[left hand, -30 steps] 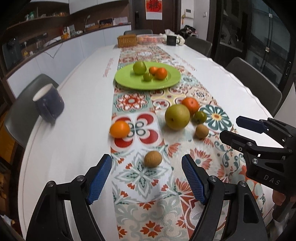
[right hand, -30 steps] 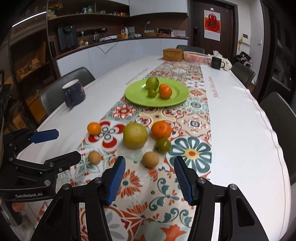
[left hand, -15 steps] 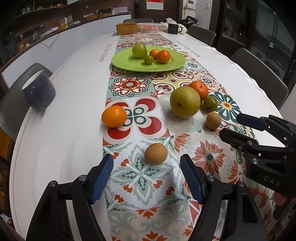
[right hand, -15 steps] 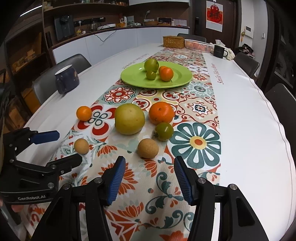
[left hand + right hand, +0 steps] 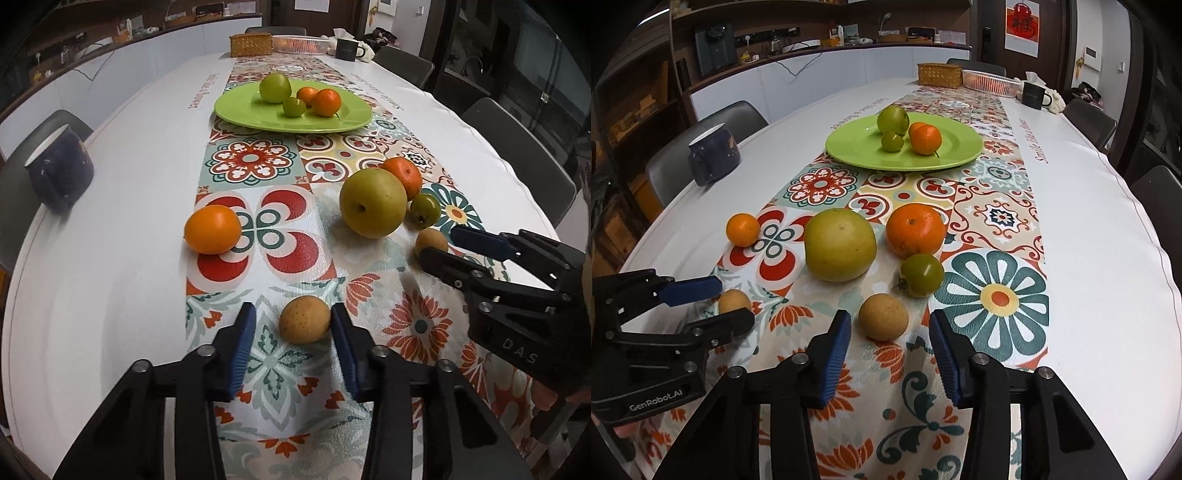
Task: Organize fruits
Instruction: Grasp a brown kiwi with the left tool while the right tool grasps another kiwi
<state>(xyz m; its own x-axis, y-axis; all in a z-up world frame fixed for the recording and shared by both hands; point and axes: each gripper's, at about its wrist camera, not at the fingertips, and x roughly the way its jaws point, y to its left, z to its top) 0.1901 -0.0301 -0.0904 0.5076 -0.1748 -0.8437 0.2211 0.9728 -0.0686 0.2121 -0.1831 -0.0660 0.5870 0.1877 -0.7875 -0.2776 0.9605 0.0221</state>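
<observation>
Two small brown fruits lie on the patterned runner (image 5: 258, 373) near the table's front. My left gripper (image 5: 293, 312) straddles the left brown fruit (image 5: 304, 319). Its jaws are closing; the right pad touches the skin and a gap shows at the left pad. My right gripper (image 5: 890, 319) straddles the other brown fruit (image 5: 883, 316). Its jaws are closing too, with a gap on both sides. Each gripper shows in the other's view, around its fruit. Farther back stands a green plate (image 5: 849, 147) with a green apple (image 5: 893, 118), a small green fruit and two oranges.
Loose on the runner behind the grippers: a big yellow-green pear (image 5: 840, 249), a tangerine (image 5: 915, 229), a small green fruit (image 5: 921, 275) and an orange (image 5: 212, 229). A dark blue mug (image 5: 59, 170) stands at the left edge. Baskets and a black mug sit at the far end.
Both grippers came down and forward, each onto its own brown fruit. The jaws of both narrowed, the left much more than the right.
</observation>
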